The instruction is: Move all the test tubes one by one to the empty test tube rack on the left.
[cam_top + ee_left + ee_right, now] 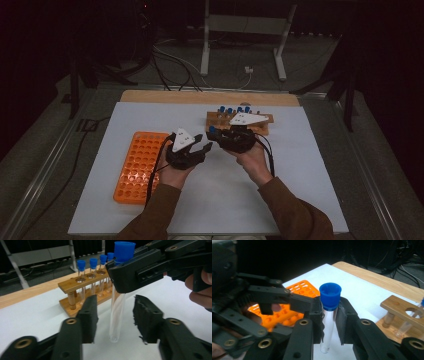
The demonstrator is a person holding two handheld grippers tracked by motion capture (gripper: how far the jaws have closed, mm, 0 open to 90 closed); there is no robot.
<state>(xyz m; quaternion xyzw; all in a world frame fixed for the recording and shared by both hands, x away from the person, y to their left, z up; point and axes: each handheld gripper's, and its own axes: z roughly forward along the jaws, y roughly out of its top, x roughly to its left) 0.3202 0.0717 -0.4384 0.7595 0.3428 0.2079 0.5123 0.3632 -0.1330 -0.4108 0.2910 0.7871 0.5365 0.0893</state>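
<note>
Two grippers met mid-handover: your left gripper (115, 317) stood open astride the tube (117, 315), pads clear, while your right gripper (329, 322) clamped it below the cap above the mat, the wooden rack (85, 285) beyond; next, I judged, close left before releasing right.

We see brown sleeves (295, 212), our black grippers (187, 150) with brass-ringed screw holes, grey triangular plates (182, 139), black cables trailing.

You find no text, label, brand or number that can be read anywhere here. The grey plate (182, 138) near the frame's middle carries small dark marks, too tiny for you to make out.
</note>
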